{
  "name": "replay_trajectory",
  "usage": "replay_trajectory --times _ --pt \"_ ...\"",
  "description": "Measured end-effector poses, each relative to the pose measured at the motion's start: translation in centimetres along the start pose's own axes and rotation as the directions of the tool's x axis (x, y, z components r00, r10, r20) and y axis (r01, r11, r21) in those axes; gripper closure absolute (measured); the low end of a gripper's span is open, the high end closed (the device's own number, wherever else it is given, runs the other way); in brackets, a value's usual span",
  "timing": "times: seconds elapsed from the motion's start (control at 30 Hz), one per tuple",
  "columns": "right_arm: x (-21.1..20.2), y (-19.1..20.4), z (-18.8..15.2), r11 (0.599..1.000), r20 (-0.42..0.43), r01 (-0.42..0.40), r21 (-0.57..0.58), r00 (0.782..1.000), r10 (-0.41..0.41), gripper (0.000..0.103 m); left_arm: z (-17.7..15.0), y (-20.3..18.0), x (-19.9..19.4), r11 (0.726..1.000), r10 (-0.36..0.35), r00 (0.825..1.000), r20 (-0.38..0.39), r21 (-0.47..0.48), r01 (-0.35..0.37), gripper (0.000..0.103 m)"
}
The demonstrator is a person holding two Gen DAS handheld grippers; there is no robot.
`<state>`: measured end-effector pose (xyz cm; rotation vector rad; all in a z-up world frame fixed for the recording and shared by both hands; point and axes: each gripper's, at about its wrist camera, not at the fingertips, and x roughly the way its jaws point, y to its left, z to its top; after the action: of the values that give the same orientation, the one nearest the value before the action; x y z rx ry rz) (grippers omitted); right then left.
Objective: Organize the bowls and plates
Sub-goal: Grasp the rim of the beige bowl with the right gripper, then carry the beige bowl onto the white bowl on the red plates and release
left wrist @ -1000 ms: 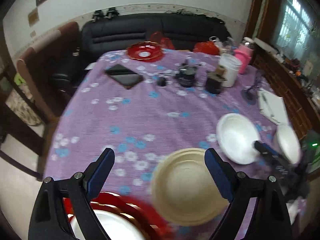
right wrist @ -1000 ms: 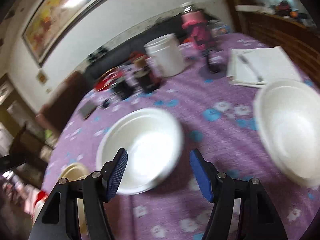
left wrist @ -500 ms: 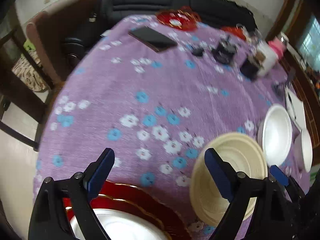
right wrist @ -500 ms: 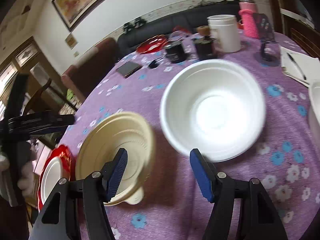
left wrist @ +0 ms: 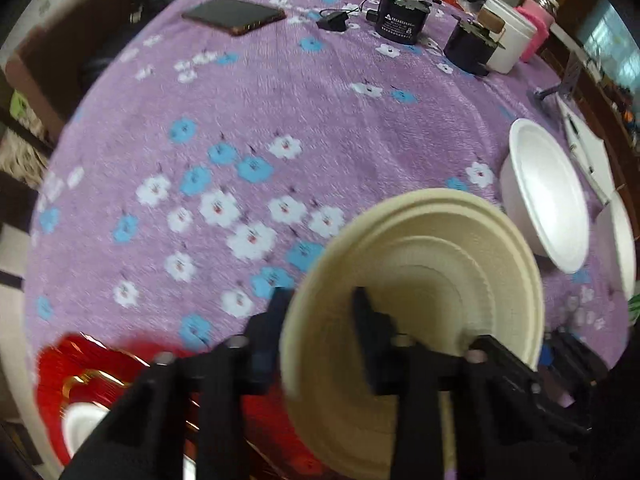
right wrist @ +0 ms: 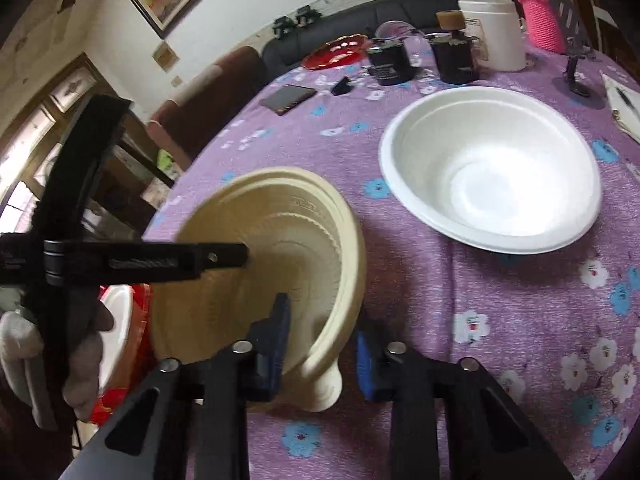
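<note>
On the purple flowered cloth, you are working on the cream bowl with both tools. Your left gripper is closing on the bowl's near rim, with one finger outside the wall and one inside. Your right gripper is closing on the rim too, on the side by the little tab. The bowl is tipping up on the cloth, just beside the red plate with a small white dish on it. A white bowl is sitting apart, farther along the table.

The black round can has a white label with small print and a big "8", but the rest is too small to read. Raised letters on the cream bowl's rim are too blurry to read. A dark phone is lying flat near the far edge.
</note>
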<state>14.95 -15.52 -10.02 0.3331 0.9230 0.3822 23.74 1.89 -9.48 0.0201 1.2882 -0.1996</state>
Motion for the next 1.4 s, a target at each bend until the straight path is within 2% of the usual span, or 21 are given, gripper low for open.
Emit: replay_trajectory --times 0.1,0.23,0.37,0.43,0.53,0.67,0.77,0.9,1.03,1.17,1.23,1.37,1.4 --pt "-0.4 0.0 0.1 1.000 0.015 0.001 -0.003 1.000 -0.001 0.081 -0.7 -0.2 -1.2 1.000 0.018 0.999 0.032 -0.021 -0.017 0.075" --pt "-1.6 0.5 0.1 0.999 0.058 -0.042 -0.019 0.997 0.043 0.082 -2.5 -0.3 -4.4 0.999 0.020 0.995 0.102 -0.042 -0.016 0.075" --pt "-3.2 2.5 -0.1 0.991 0.093 -0.118 -0.058 0.988 0.123 0.082 -4.9 0.4 -7.8 0.995 0.043 0.981 0.188 -0.102 -0.024 0.070" --pt "-4.5 4.5 -0.2 0.988 0.127 -0.120 -0.099 0.983 0.132 0.082 -6.0 1.2 -9.3 0.991 0.042 0.975 0.218 -0.132 -0.014 0.067" --pt "-5.5 8.1 -0.6 0.978 0.128 -0.122 -0.172 0.981 0.145 0.082 -7.9 3.0 -11.8 0.985 0.063 0.962 0.265 -0.174 -0.016 0.062" --pt "-4.5 12.8 -1.8 0.962 0.069 -0.144 -0.231 0.984 0.163 0.082 -10.4 6.1 -13.7 0.967 0.178 0.935 0.305 -0.232 -0.108 0.060" --pt "-2.5 15.8 -2.8 0.952 0.016 -0.135 -0.275 0.989 0.145 0.082 -11.7 8.6 -13.4 0.942 0.263 0.921 0.288 -0.281 -0.181 0.060" --pt "0.2 17.7 -3.2 0.956 -0.042 -0.112 -0.273 0.994 0.105 0.082 -12.4 10.6 -11.6 0.928 0.305 0.921 0.243 -0.294 -0.229 0.059" --pt "2.0 17.7 -3.0 0.969 -0.079 -0.091 -0.230 0.994 0.075 0.082 -12.9 12.0 -10.1 0.932 0.273 0.938 0.215 -0.299 -0.203 0.059" --pt "1.9 18.9 -3.3 0.960 -0.047 -0.036 -0.277 0.999 0.023 0.081 -13.4 12.7 -10.5 0.933 0.260 0.937 0.235 -0.312 -0.181 0.054" --pt "1.9 19.8 -3.6 0.947 -0.023 0.004 -0.322 1.000 -0.012 0.079 -13.7 12.9 -11.0 0.930 0.261 0.932 0.253 -0.326 -0.172 0.045" --pt "2.2 20.8 -3.8 0.922 0.026 0.073 -0.380 0.997 -0.068 0.059 -14.3 13.1 -12.1 0.928 0.232 0.928 0.290 -0.351 -0.123 0.044" --pt "2.3 20.9 -3.8 0.914 0.040 0.092 -0.396 0.996 -0.083 0.057 -14.5 13.2 -12.4 0.927 0.225 0.927 0.299 -0.358 -0.109 0.044"
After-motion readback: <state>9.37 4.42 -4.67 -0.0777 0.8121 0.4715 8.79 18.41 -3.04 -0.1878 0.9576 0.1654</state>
